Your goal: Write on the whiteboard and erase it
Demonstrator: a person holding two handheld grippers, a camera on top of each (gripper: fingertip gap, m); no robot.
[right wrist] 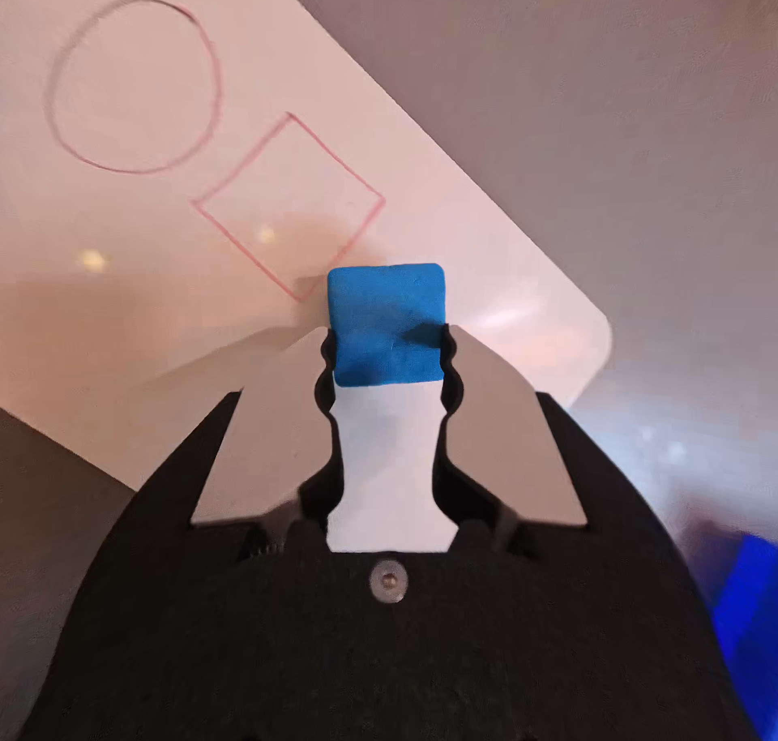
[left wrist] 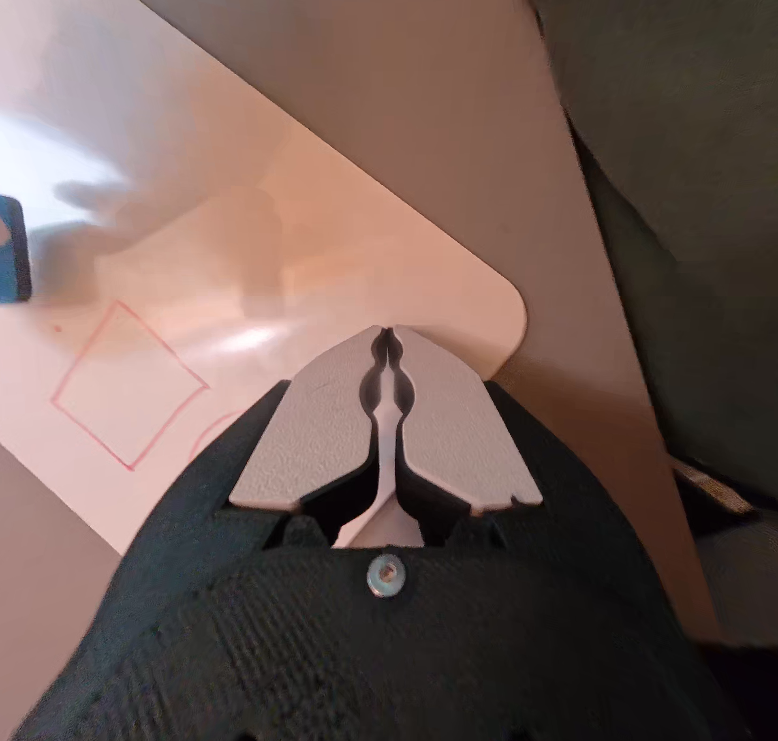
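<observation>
A white whiteboard lies flat on a grey table. It bears a red circle and a red square. My right gripper is shut on a blue eraser, held just off the square's near corner. In the left wrist view the whiteboard shows the red square and part of the circle. My left gripper is shut and empty over the board's rounded corner. The blue eraser shows at the left edge of that view.
The grey table runs around the board. A dark green fabric surface lies beyond the table's right edge in the left wrist view. A blurred blue object sits at the lower right of the right wrist view.
</observation>
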